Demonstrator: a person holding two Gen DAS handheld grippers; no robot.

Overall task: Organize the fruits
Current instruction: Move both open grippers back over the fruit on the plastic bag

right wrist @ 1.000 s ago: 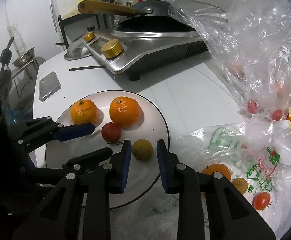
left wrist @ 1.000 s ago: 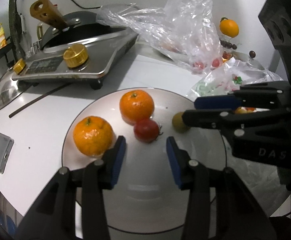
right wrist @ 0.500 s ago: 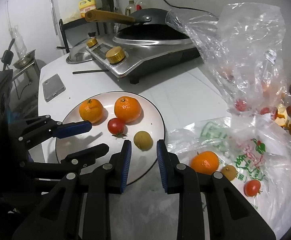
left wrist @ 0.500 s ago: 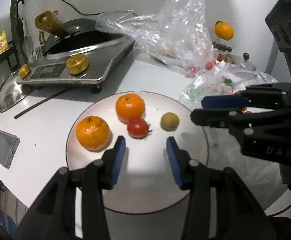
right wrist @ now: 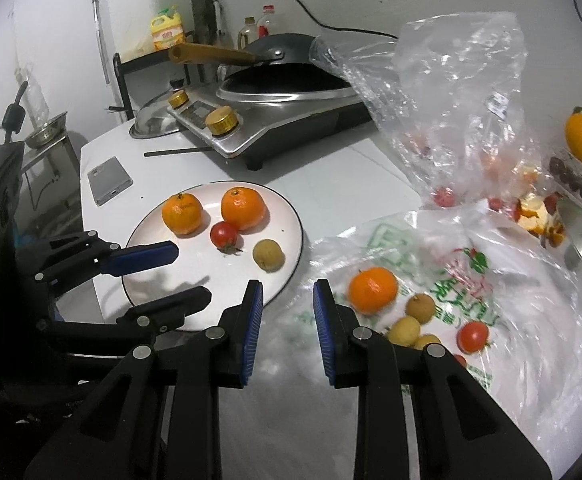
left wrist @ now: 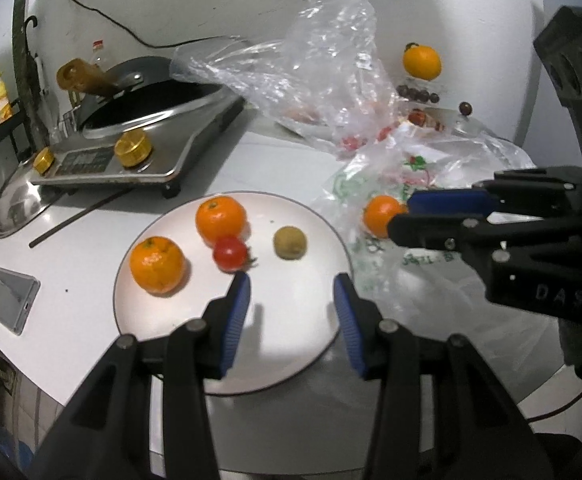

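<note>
Left gripper (left wrist: 291,312) fingers spread, empty, above plate (left wrist: 291,364) near edge. Right gripper (right wrist: 286,318) spread, empty, left of orange (right wrist: 372,290) on bag (right wrist: 531,320).

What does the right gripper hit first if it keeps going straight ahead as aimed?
Probably the printed plastic bag. The right gripper, open and empty, points at the bag's edge just beside the plate, with the loose orange off to its right. Depth is unclear.

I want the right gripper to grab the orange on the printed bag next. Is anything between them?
Nothing visible blocks it. The right gripper is open and empty, and the orange lies uncovered on top of the printed bag, just right of its fingertips. The longans sit beyond the orange, not in the path.
</note>
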